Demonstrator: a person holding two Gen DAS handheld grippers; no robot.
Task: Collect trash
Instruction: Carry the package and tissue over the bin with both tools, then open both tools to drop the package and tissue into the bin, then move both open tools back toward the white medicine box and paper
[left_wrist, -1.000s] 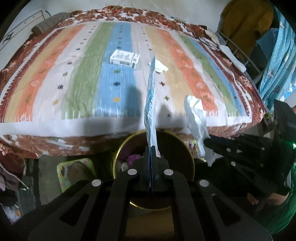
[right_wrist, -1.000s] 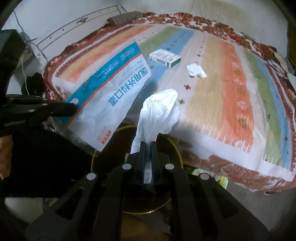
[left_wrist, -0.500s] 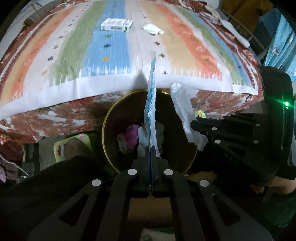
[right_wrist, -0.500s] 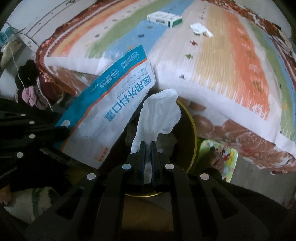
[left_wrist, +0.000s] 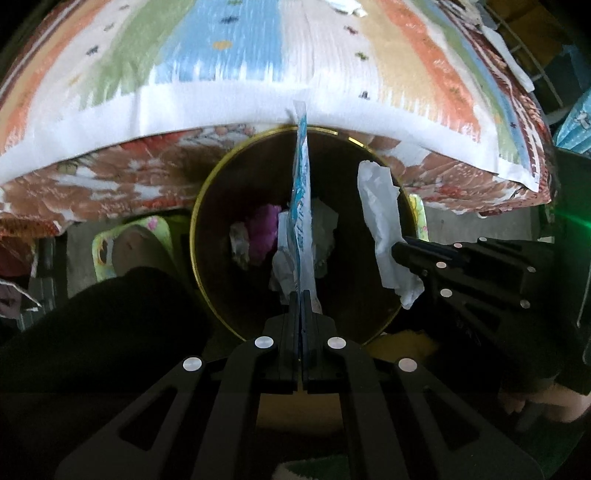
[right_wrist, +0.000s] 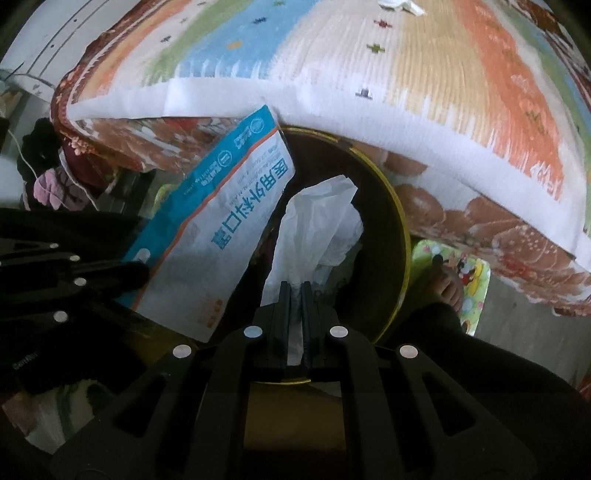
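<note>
Packet, flat, blue-white, printed, tissue, white, crumpled

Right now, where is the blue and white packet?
The blue and white packet is pinched in the left gripper, hanging over the open bin beside the bed, left of the white tissue the right gripper holds.

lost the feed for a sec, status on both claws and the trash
Left claw shut on blue-white wrapper, right claw shut on white tissue. Both over the gold-rimmed bin, trash already inside. Nothing blocking the drop.
</note>
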